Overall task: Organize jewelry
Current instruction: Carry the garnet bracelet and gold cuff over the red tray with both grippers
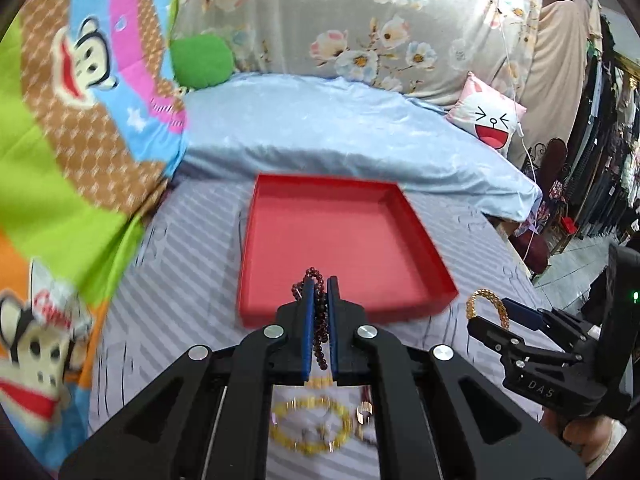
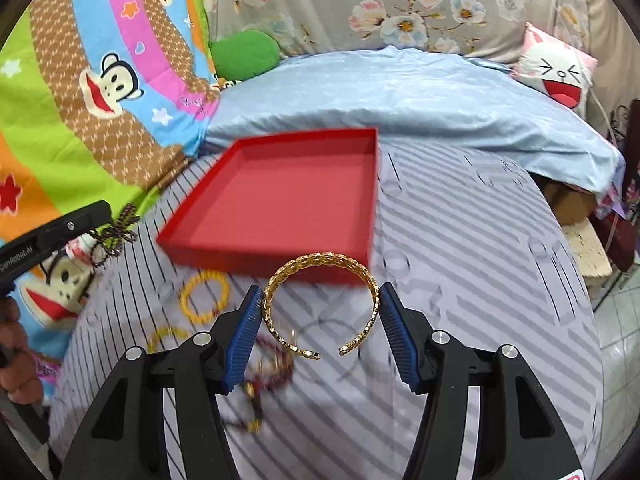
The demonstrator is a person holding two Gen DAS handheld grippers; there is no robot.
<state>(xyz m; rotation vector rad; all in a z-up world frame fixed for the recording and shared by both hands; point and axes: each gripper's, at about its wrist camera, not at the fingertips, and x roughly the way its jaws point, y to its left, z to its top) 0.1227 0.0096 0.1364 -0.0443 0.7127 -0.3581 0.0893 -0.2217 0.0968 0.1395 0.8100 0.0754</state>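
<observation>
Jewelry is split between the two grippers and the bedspread, with the red tray (image 1: 340, 240) lying empty on the striped sheet (image 1: 192, 280).

From the left wrist, the left gripper (image 1: 320, 300) is pinched together on a dark red bead bracelet (image 1: 318, 312), whose strand runs down between the blue pads (image 1: 308, 320) and loops out past the tips. The tips hang above the tray's near rim, and the tray floor beyond is bare — open room all the way to the far wall. Below the fingers a yellow bead bracelet (image 1: 308, 424) lies blurred on the sheet. At the right edge the right gripper (image 1: 516, 316) reaches in from the side with a gold cuff bracelet (image 1: 486, 308) at its tips, apart from the tray's right corner. A pale blue quilt (image 1: 360, 132) is folded behind the tray, a cartoon blanket (image 1: 80, 100) is piled to the left, and a laughing-face cushion (image 1: 488, 120) sits at the back.

From the right wrist, the right gripper (image 2: 320, 308) stands half apart, its pads clamped on opposite sides of the gold cuff bracelet (image 2: 320, 300), gap toward the camera, just short of the tray's (image 2: 280, 200) near wall. The left gripper (image 2: 80, 224) enters at far left with the beads (image 2: 116, 232) dangling clear of the tray. Two yellow bead bracelets (image 2: 204, 296) and a dark tangle lie on the sheet — too blurred to sort out.
</observation>
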